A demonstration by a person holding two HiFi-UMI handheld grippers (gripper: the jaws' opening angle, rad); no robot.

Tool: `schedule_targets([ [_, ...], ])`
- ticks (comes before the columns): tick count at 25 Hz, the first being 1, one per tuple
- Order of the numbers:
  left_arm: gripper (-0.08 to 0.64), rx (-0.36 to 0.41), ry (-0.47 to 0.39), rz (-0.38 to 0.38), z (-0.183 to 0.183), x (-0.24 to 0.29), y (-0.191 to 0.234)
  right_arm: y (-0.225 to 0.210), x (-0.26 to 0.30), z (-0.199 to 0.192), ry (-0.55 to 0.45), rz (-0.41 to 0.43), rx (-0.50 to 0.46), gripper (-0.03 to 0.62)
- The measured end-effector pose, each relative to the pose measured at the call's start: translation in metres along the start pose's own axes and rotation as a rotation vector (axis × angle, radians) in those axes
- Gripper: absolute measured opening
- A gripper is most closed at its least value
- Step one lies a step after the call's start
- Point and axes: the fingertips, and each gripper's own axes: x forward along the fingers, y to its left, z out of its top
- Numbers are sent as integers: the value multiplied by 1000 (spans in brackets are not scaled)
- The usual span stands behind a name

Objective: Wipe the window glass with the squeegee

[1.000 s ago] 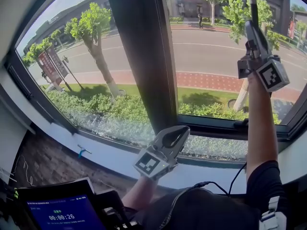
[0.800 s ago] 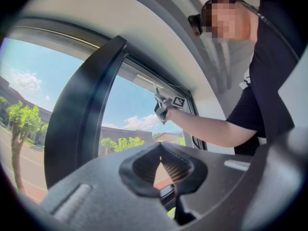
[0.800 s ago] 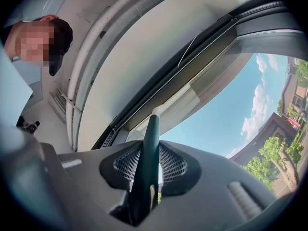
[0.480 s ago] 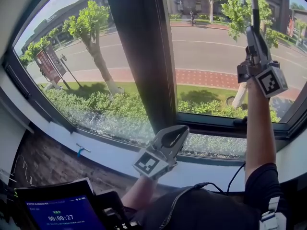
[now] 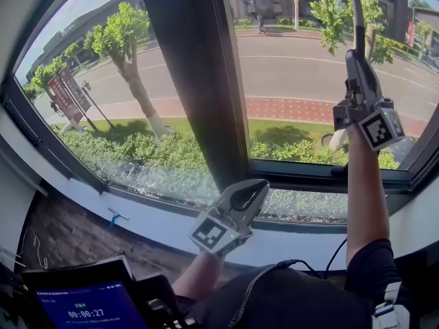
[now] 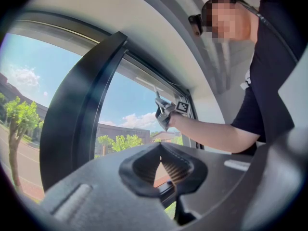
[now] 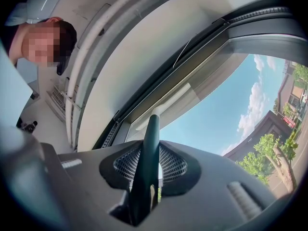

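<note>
The squeegee has a dark handle (image 5: 357, 20) that rises along the right window pane (image 5: 295, 67). My right gripper (image 5: 354, 55) is shut on that handle, held high at the upper right. In the right gripper view the handle (image 7: 151, 138) stands between the jaws of the right gripper (image 7: 150, 147), and the pale squeegee blade (image 7: 163, 105) lies near the top of the glass (image 7: 226, 109). My left gripper (image 5: 252, 189) hangs low in front of the sill, away from the glass. Its jaws are shut with nothing between them in the left gripper view (image 6: 160, 148).
A wide dark mullion (image 5: 199, 81) splits the window from the left pane (image 5: 103, 74). A white sill (image 5: 158, 221) runs below, with a small blue item (image 5: 115, 218) on it. A tablet (image 5: 89, 303) with a timer sits at lower left. A black cable (image 5: 336, 252) hangs near my right arm.
My right gripper has come down the right pane a little with the squeegee. The left gripper has stayed where it was.
</note>
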Motion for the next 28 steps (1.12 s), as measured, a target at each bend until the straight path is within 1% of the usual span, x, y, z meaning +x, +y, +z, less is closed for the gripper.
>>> schedule_targets([
  [13, 5, -3, 14, -15, -5, -4, -3, 2, -31, -22, 36, -33, 27, 98],
  [23, 5, -16, 21, -42, -8, -1, -13, 5, -57, -36, 78, -57, 56, 98],
  [28, 3, -32, 26, -51, -11, -1, -18, 6, -78, -45, 108, -126, 74, 98],
])
